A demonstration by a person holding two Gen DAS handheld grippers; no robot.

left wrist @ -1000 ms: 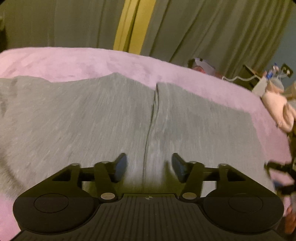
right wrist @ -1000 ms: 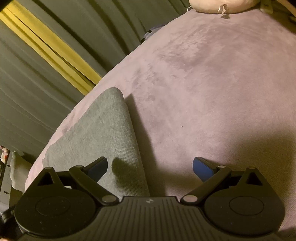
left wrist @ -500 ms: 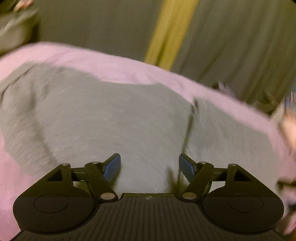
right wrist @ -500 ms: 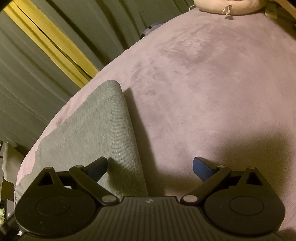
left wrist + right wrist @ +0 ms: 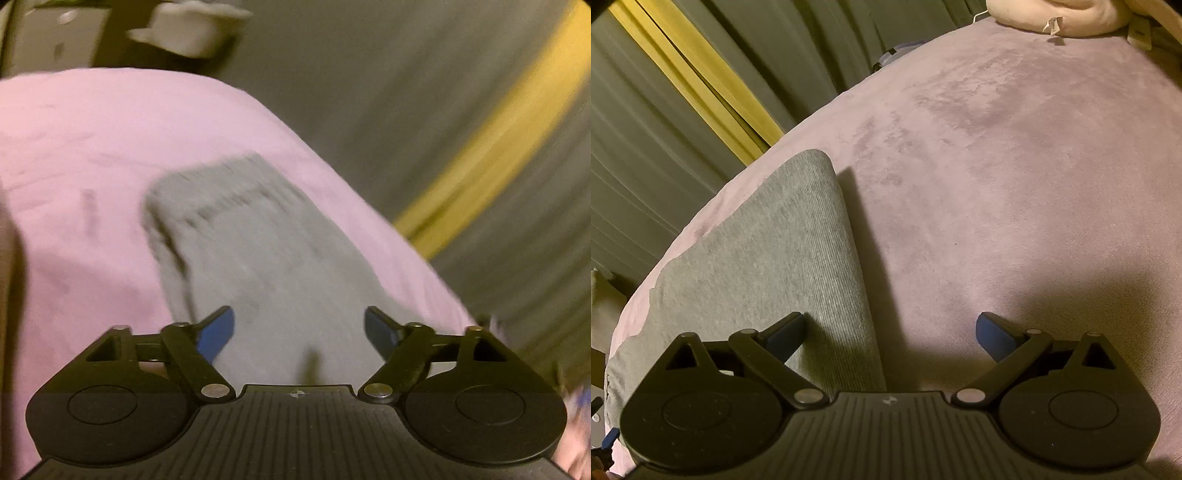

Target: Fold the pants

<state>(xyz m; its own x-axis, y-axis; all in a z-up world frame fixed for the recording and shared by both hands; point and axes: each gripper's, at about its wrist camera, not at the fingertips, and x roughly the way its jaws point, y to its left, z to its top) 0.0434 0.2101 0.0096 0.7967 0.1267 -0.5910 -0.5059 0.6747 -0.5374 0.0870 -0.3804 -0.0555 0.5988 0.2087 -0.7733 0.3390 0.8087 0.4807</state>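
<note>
- Since the earlier frames the left wrist view has been swung leftward: the broad grey cloth with its centre seam has been replaced by a narrower, blurred stretch of the pants (image 5: 266, 251), and the yellow strip (image 5: 491, 155) is now seen at the right.
- Little change is seen in the right wrist view.
- The left gripper (image 5: 299, 328) is held with jaws wide apart over the grey cloth, nothing between them.
- The right gripper (image 5: 890, 332) is likewise spread, its left finger over the pants (image 5: 764, 266), its right over bare bed (image 5: 1015, 177).
- The pants are laid flat on the pink bed, a rounded corner pointing far.
- Grey curtains (image 5: 646, 140) are hung beyond the bed.
- A pale cushion (image 5: 1060, 14) is seen at the far right edge.
</note>
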